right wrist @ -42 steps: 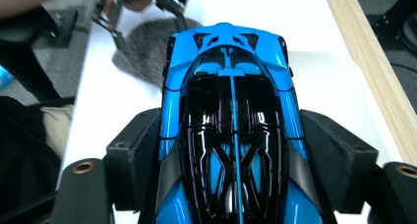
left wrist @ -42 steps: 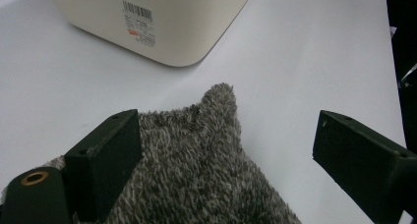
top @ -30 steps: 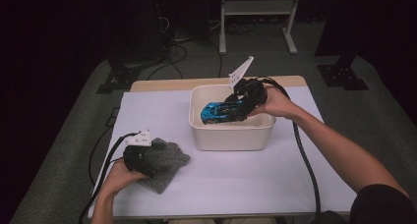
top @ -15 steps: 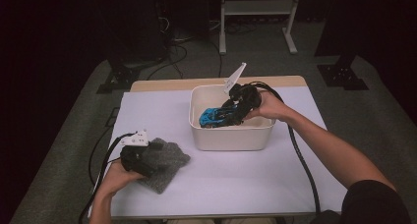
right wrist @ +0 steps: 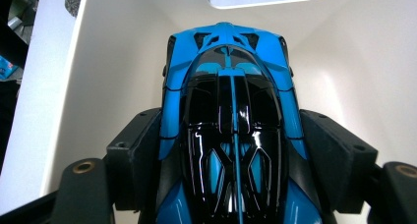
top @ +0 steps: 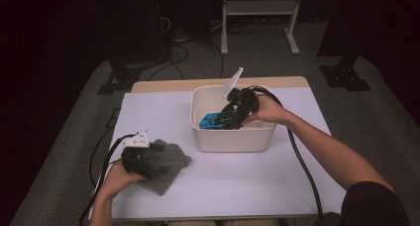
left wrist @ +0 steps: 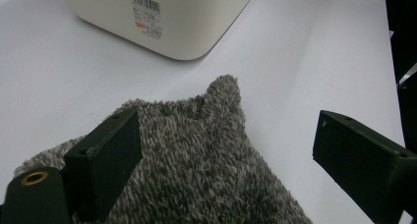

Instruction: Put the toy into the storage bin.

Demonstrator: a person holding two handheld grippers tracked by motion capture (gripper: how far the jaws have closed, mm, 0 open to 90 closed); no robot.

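Right gripper clamps blue toy car; left gripper gapes over cloth.

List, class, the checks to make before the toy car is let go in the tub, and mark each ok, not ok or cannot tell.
1. Right gripper clamps car on both sides: ok.
2. Car inside tub walls: ok.
3. Car resting on tub floor: cannot tell.
4. Left gripper open over cloth, not gripping: ok.
5. Cloth apart from tub: ok.
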